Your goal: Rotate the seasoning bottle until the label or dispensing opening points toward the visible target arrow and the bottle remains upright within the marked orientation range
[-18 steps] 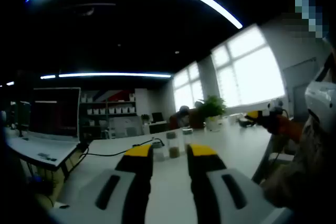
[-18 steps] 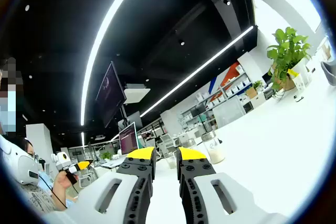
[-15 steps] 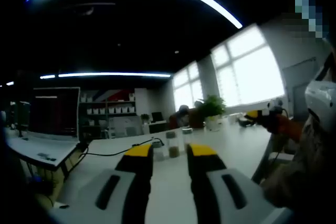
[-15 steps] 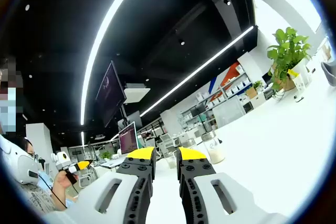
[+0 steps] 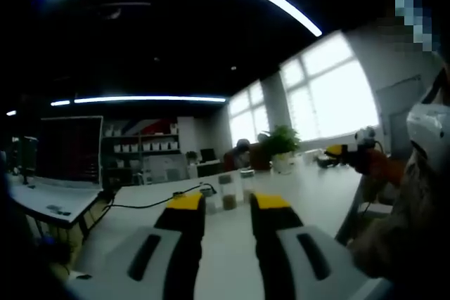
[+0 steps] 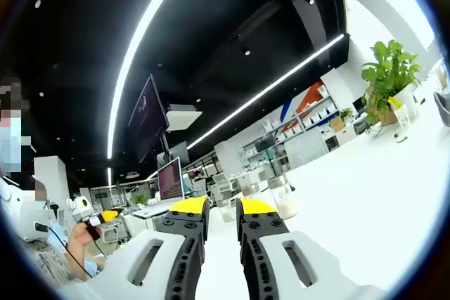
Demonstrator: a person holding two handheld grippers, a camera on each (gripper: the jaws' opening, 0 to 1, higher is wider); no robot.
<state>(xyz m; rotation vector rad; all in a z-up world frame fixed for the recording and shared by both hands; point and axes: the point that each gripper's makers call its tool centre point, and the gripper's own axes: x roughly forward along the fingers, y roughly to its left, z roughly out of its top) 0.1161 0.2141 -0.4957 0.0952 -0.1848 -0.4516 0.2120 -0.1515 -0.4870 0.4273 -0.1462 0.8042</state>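
— Where do the seasoning bottles stand?

— In the left gripper view, the brown-filled seasoning bottle [image 5: 228,192] stands upright on the white bench [image 5: 309,194], well beyond the left tongs [image 5: 221,203], seen through the gap between their yellow tips. A clear jar [image 5: 209,197] sits just beside it on one side and another small clear jar [image 5: 248,180] on the other. A black cable [image 5: 151,201] runs across the bench from the jars toward its left edge.

— And the tongs themselves?

— The left tongs are released, the jaws apart with nothing between them. The right tongs [image 6: 221,207] are released as well, a narrow gap between the yellow tips and nothing in it.

— What lies ahead of the right tongs?

— In the right gripper view, a jar with white contents [image 6: 283,198] stands upright on the bench [image 6: 365,194], just past the right jaw's tip; two smaller clear jars [image 6: 225,209] stand further back. A potted plant [image 6: 389,82] stands at the far right edge of the bench.

— Does either tool show in the other's view?

— Yes. The right gripper [image 5: 344,152] shows at the right of the left gripper view, held in a hand over the bench's right edge. The left gripper [image 6: 98,219] shows at the lower left of the right gripper view, also held in a hand. A monitor [image 5: 69,149] stands on a desk off to the left, and bright windows [image 5: 330,96] fill the wall behind.
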